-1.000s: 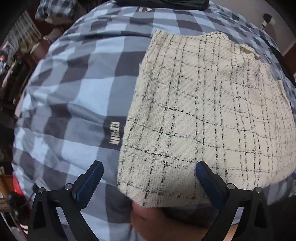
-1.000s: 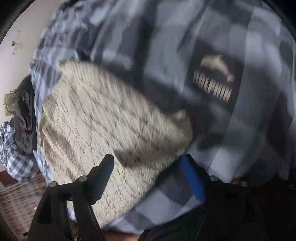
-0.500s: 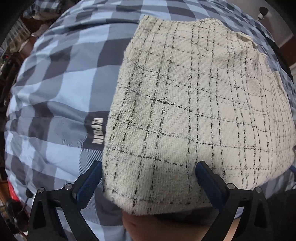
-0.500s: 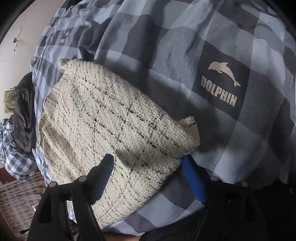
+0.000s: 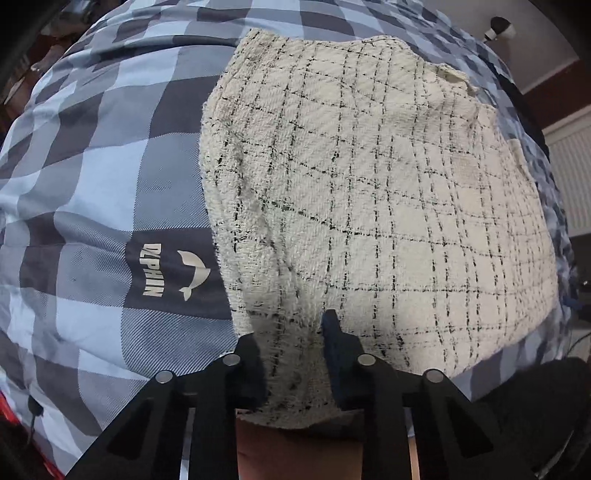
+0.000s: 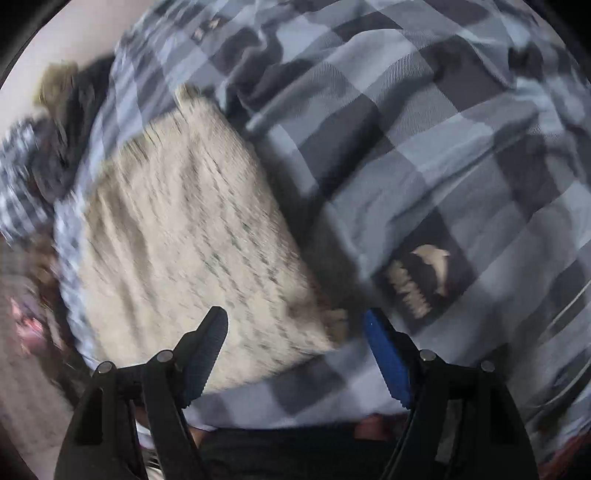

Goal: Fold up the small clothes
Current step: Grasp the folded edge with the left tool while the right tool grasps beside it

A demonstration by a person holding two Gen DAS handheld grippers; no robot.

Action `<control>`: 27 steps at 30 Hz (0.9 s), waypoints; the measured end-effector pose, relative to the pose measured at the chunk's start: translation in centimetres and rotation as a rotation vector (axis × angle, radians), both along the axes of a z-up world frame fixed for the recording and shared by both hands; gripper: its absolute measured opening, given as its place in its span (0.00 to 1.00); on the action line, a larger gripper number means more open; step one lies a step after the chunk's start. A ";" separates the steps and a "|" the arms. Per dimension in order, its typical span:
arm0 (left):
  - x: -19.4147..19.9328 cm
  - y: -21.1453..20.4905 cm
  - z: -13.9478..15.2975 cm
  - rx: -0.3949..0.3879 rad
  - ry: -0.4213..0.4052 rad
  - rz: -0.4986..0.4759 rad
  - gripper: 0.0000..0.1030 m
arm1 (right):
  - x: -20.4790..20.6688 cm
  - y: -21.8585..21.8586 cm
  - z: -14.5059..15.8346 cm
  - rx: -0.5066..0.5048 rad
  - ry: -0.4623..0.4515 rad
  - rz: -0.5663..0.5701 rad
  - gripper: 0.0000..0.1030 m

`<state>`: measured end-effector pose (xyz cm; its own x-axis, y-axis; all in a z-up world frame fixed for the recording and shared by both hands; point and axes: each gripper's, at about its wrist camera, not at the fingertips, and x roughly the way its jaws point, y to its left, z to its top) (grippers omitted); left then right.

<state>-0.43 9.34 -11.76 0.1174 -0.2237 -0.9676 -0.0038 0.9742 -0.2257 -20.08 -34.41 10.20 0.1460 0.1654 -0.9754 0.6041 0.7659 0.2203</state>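
Observation:
A cream tweed garment [image 5: 369, 206] with thin black check lines lies flat on a blue and grey checked bedspread [image 5: 92, 177]. My left gripper [image 5: 291, 332] is shut on the garment's near edge, and the cloth bunches between its fingers. In the right wrist view the same garment [image 6: 192, 251] shows blurred at the left. My right gripper [image 6: 295, 325] is open and empty, just above the garment's near right corner [image 6: 336, 321].
The bedspread bears a DOLPHIN logo [image 5: 173, 273], also in the right wrist view [image 6: 421, 280]. Dark and checked clothes [image 6: 44, 155] are piled at the bed's far left edge. A wall lamp [image 5: 498, 29] and a radiator [image 5: 572, 166] stand beyond the bed.
My left gripper has closed on the garment's near edge, having been open around it. My right gripper has swung, so its view is blurred, and it stays open.

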 end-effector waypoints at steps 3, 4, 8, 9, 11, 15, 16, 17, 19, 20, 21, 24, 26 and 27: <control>-0.1 -0.1 0.4 -0.015 -0.002 0.004 0.21 | 0.7 0.3 -2.2 0.049 0.077 0.000 0.72; 0.0 0.0 0.3 -0.018 -0.003 0.006 0.21 | 1.0 0.6 -3.0 0.069 0.100 0.021 0.72; -0.4 0.4 0.4 -0.029 -0.005 0.009 0.20 | 2.2 1.5 -6.1 0.088 0.219 0.073 0.71; -0.7 0.9 0.5 -0.032 -0.004 0.010 0.20 | 2.2 1.3 -6.6 0.106 0.230 0.063 0.71; -0.5 1.2 0.2 -0.035 0.003 0.014 0.20 | 2.3 0.9 -7.7 0.165 0.241 0.048 0.71; -0.3 1.8 -0.3 -0.041 0.010 0.025 0.20 | 2.9 0.9 -9.3 0.263 0.223 0.072 0.71; -0.3 1.9 -0.4 -0.043 0.011 0.028 0.20 | 3.1 1.2 -9.3 0.276 0.210 0.090 0.71; -0.3 2.0 -0.3 -0.043 0.011 0.030 0.20 | 3.2 1.3 -9.2 0.272 0.203 0.102 0.67; -0.4 2.2 -0.3 -0.046 0.010 0.035 0.20 | 3.6 2.3 -8.8 0.233 0.185 0.151 0.52; -0.4 2.4 -0.3 -0.050 0.011 0.038 0.20 | 3.8 3.3 -8.6 0.216 0.174 0.181 0.34; -0.5 2.5 -0.4 -0.054 0.012 0.041 0.20 | 4.0 4.1 -8.4 0.182 0.169 0.219 0.26; -0.7 3.1 -0.3 -0.071 0.011 0.056 0.19 | 3.9 4.9 -7.5 0.136 0.111 0.234 0.17; -0.9 3.7 0.1 -0.084 0.001 0.063 0.18 | 3.7 4.7 -6.5 0.141 0.054 0.211 0.16; -1.0 3.9 0.2 -0.095 -0.005 0.071 0.17 | 3.3 4.4 -5.9 0.156 -0.001 0.193 0.15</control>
